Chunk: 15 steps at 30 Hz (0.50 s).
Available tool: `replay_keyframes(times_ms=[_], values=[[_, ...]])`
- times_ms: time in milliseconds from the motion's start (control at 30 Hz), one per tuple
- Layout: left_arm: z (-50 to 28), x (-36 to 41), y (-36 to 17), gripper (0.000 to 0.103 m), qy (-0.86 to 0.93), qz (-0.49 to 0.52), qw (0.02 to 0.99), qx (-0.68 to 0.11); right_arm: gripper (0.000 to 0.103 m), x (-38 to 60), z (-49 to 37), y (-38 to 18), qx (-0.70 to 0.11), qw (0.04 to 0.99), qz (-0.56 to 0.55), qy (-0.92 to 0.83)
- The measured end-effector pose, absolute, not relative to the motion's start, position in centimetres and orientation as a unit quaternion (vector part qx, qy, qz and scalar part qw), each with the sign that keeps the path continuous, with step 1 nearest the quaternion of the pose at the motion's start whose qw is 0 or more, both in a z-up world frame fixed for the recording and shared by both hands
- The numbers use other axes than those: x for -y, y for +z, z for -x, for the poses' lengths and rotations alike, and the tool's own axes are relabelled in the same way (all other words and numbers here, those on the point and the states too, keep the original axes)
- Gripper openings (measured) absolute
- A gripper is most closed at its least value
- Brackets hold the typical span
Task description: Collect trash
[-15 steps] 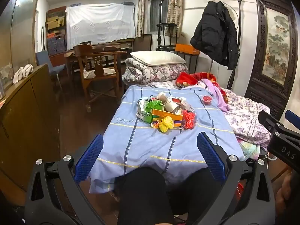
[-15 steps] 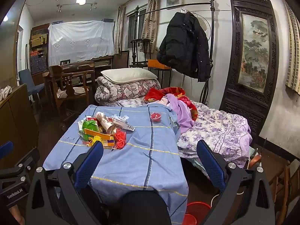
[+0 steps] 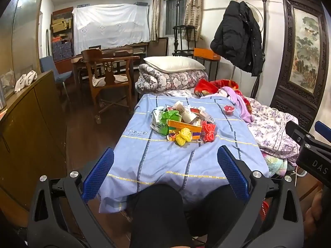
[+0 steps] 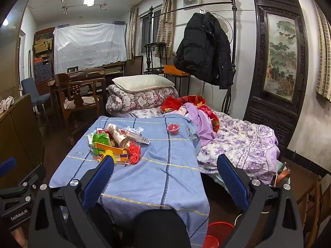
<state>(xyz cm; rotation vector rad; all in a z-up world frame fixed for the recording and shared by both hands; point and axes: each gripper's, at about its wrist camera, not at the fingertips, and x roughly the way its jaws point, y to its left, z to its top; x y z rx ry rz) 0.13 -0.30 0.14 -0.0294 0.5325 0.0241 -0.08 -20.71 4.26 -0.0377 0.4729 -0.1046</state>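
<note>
The trash pile [image 3: 182, 124] sits heaped near the middle of the bench [image 3: 144, 165], which is draped in a blue striped cloth. It looks light and mixed: a crumpled green wrapper [image 3: 169, 115] that should crush easily, a flat orange box [image 3: 184, 125] stiff enough to pinch by its long edge, a white paper tube [image 3: 184, 110], a yellow mesh ball [image 3: 183, 136] and a red mesh bundle [image 3: 208, 131], both springy and best taken through the middle. None of it seems fragile, though the slick wrappers may slide out of a shallow pinch. One of each of those, as far as I can count; smaller scraps underneath are too tangled to tally. A single small red cup [image 3: 228, 109] stands apart, toward the far right of the cloth.

The left hand-held gripper [image 3: 165, 165] hangs short of the pile with its blue pads spread wide, carrying nothing. The right hand-held gripper [image 4: 165, 167] is likewise spread wide and empty, the pile ahead to its left. Below the bench's near edge two red basins [image 4: 219, 229] show on the floor, possibly for the rubbish
</note>
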Motion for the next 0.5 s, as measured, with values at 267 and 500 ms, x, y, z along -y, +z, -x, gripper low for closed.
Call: replay_keyframes(times_ms=[267, 500], values=[[0.04, -0.04, -0.02, 0.096, 0.012, 0.017, 0.965, -0.261, 0.097, 20.51, -0.31, 4.05, -0.234, 0.971, 0.019, -0.049], [0.12, -0.02, 0.01, 0.096, 0.014, 0.013, 0.966, -0.259, 0.097, 20.24, 0.12, 4.27, -0.232, 0.971, 0.018, -0.048]])
